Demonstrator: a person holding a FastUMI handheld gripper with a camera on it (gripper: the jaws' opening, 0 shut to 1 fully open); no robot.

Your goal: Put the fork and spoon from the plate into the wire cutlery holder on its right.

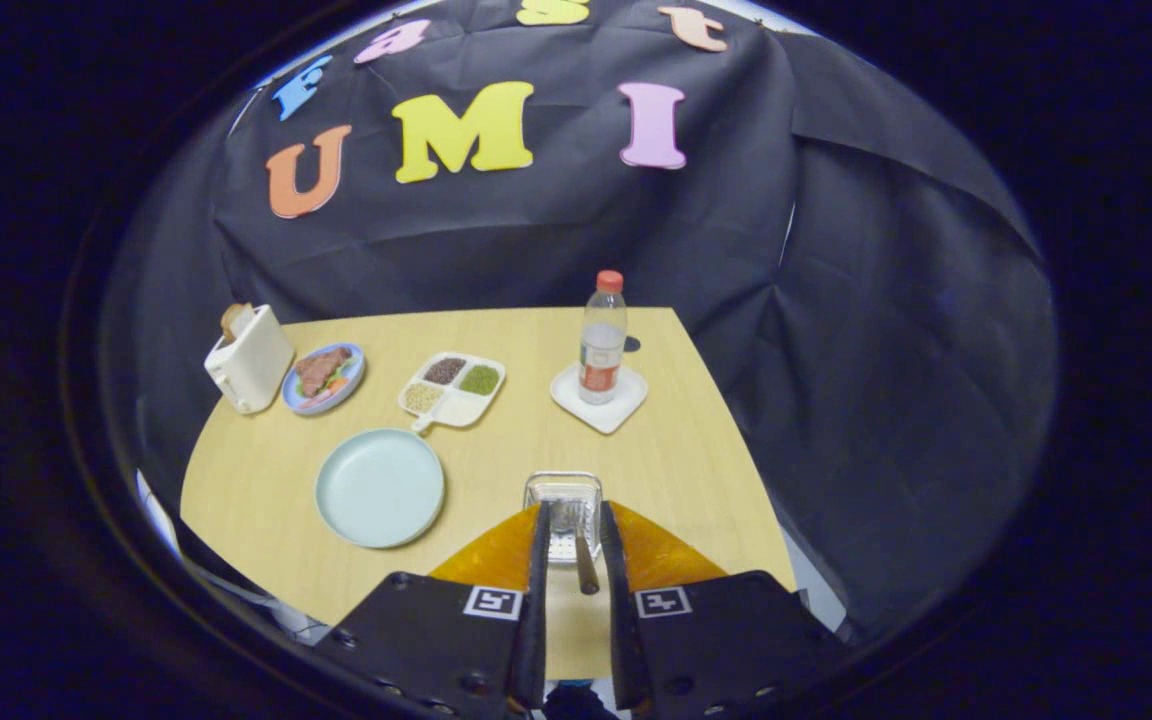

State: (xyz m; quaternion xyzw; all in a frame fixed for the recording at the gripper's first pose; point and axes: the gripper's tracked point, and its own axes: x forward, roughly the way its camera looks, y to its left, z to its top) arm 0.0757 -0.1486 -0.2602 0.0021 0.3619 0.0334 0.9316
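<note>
On the far left of the wooden table (266,480) stands a white toaster (250,360) with a slice of bread (233,318) poking out of its top, and just beside it on the right sits a small blue plate of food (324,377). Nearer the gripper lies the pale blue plate (380,487), its surface bare, and just beyond its far rim is a white divided tray (452,388) with dark, green and pale fillings in its compartments. Further right, directly ahead of the fingers, stands the wire cutlery holder (563,500), and a metal utensil with a dark wooden handle (583,560) stands in it, its handle leaning back between the fingers; whether it is the fork or the spoon cannot be told. The gripper (572,530) has its fingers close together on either side of that handle, but whether they press on it cannot be told. Beyond the holder, to the right, a clear water bottle (602,342) with a red cap stands upright on a white square coaster (599,399).
</note>
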